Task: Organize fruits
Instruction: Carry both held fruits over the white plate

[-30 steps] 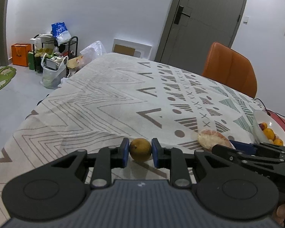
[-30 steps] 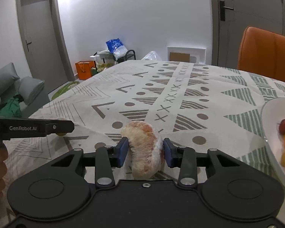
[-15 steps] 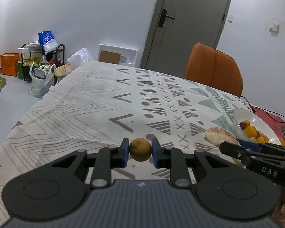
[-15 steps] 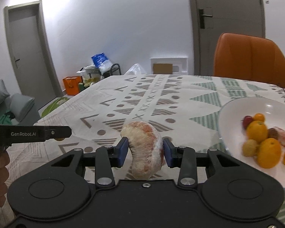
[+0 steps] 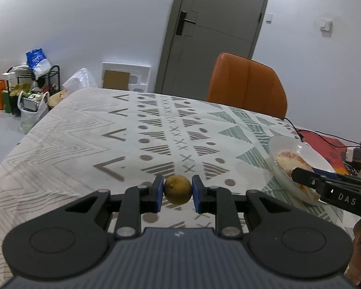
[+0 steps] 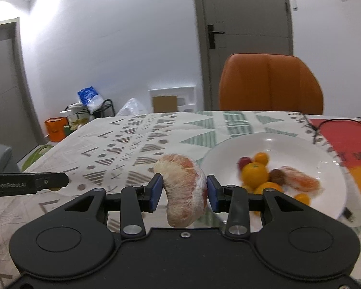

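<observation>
Clearly both hands carry fruit toward the white plate (image 6: 325, 144), which is where the sorted pieces collect, so each tool is kept raised above the patterned tablecloth (image 5: 84, 139). The left gripper (image 5: 177, 190) has its blue pads pinching a small round yellow-brown fruit (image 5: 177, 189) squarely at its middle, a hold that should stop it rolling out. The right gripper (image 6: 183, 190) is clamped on a peeled pomelo segment (image 6: 184, 190), pale and fibrous with pink flesh showing (it hangs below the pads, curved like a crescent). On the plate lie oranges (image 6: 255, 174), a red cherry-like fruit (image 6: 244, 161) and another segment (image 6: 300, 180), all bunched together
</observation>
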Motion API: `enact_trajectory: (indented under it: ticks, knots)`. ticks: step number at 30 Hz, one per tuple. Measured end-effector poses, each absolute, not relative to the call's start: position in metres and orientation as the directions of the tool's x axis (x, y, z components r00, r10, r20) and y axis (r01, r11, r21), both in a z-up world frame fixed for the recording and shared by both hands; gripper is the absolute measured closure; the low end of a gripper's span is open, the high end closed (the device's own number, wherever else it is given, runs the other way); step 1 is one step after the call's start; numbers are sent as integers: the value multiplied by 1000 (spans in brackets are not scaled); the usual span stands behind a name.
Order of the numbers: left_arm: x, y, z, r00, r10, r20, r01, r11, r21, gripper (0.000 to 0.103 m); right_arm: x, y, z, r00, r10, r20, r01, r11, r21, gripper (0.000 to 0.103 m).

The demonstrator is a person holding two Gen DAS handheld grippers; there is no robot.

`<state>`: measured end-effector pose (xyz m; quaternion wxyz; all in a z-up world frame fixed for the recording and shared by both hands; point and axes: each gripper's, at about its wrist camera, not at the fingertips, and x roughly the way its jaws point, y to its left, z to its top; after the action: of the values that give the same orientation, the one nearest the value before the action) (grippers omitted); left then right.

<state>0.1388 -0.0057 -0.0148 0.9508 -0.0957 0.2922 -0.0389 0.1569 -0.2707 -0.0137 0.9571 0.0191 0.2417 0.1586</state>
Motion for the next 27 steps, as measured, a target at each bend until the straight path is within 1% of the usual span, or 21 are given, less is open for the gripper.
enact_trajectory:
  ticks: [12,27]
  knots:
    - [152,-42,-8,821,-175,-543,95,981,-172,80,159,-299,-12,863,233,-448,-214,972,94,65]
    - [177,-87,-3,818,-211,-535,167,977,-131,80,169,-345,-22,882,158,-444,-117,986,119,65]
